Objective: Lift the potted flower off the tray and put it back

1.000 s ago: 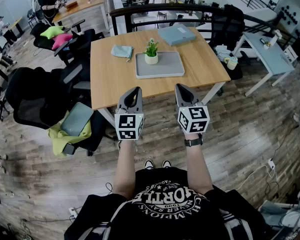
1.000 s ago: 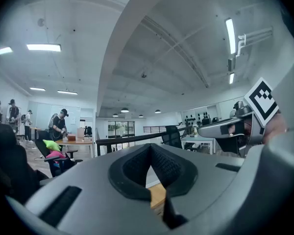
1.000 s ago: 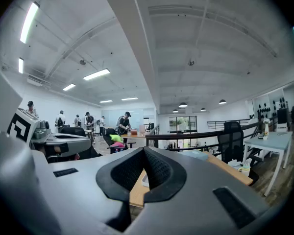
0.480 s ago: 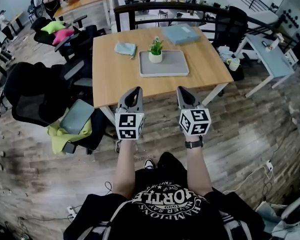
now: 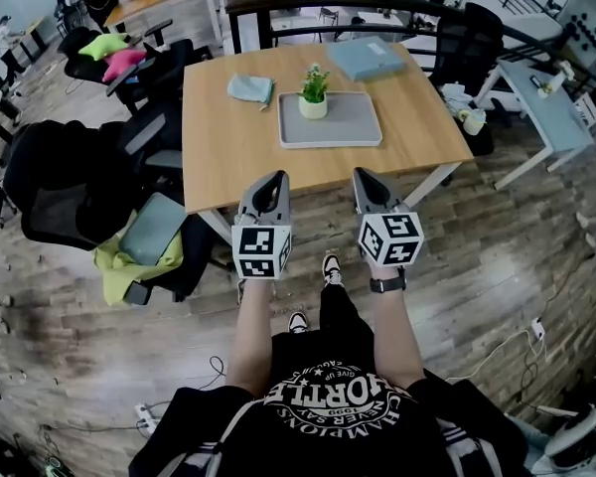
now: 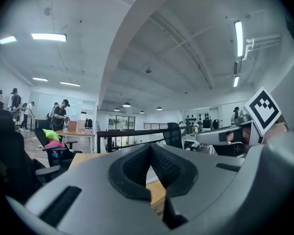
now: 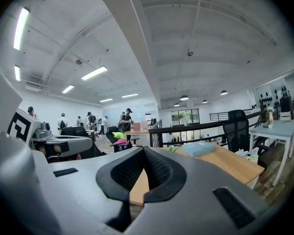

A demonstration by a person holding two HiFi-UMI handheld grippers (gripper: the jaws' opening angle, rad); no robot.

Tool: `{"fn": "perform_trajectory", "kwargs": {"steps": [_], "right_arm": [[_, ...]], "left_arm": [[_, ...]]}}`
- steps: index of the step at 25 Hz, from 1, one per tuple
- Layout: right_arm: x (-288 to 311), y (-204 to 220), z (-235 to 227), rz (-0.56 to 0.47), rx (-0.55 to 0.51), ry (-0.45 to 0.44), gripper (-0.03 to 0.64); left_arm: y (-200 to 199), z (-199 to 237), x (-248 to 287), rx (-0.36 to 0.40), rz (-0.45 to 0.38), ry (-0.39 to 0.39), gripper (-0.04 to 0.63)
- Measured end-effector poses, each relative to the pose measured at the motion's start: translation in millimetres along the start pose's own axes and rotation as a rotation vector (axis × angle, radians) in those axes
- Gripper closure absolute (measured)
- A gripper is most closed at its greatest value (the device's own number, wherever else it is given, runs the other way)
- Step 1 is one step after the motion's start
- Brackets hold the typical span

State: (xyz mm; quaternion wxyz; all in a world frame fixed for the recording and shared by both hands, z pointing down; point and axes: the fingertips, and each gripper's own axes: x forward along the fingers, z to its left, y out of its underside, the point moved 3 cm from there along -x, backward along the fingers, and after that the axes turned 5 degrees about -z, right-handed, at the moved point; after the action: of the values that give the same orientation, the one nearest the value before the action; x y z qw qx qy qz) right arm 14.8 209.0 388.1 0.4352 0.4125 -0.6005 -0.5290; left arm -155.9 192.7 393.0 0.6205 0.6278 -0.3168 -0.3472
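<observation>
Wooden worktop (image 5: 228,147) bearing a grey tray (image 5: 353,132). Left tool (image 5: 275,178) and right tool (image 5: 364,175) are side by side at the worktop's near edge, jaws closed together, gripping nothing. Potted flower (image 5: 314,95) stands upright in the tray's far-left corner.

On the bench (image 5: 228,137) ahead of me, a folded teal cloth (image 5: 250,88) lies toward the far left and a flat blue-grey box (image 5: 367,60) sits at the far right corner. To my left stands a black office chair (image 5: 55,187). Beside it, a yellow-green garment (image 5: 114,264) lies under a grey-green flat case (image 5: 151,229).
</observation>
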Motion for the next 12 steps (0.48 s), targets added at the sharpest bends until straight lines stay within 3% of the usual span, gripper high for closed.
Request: {"fn": "perform_trajectory", "kwargs": {"steps": [12], "right_arm": [[79.7, -25.3, -46.9, -0.055, 0.006, -0.061, 0.6]], "left_arm": [[-7.5, 15.6, 87.8, 0.041, 0.0, -0.024, 0.577]]}}
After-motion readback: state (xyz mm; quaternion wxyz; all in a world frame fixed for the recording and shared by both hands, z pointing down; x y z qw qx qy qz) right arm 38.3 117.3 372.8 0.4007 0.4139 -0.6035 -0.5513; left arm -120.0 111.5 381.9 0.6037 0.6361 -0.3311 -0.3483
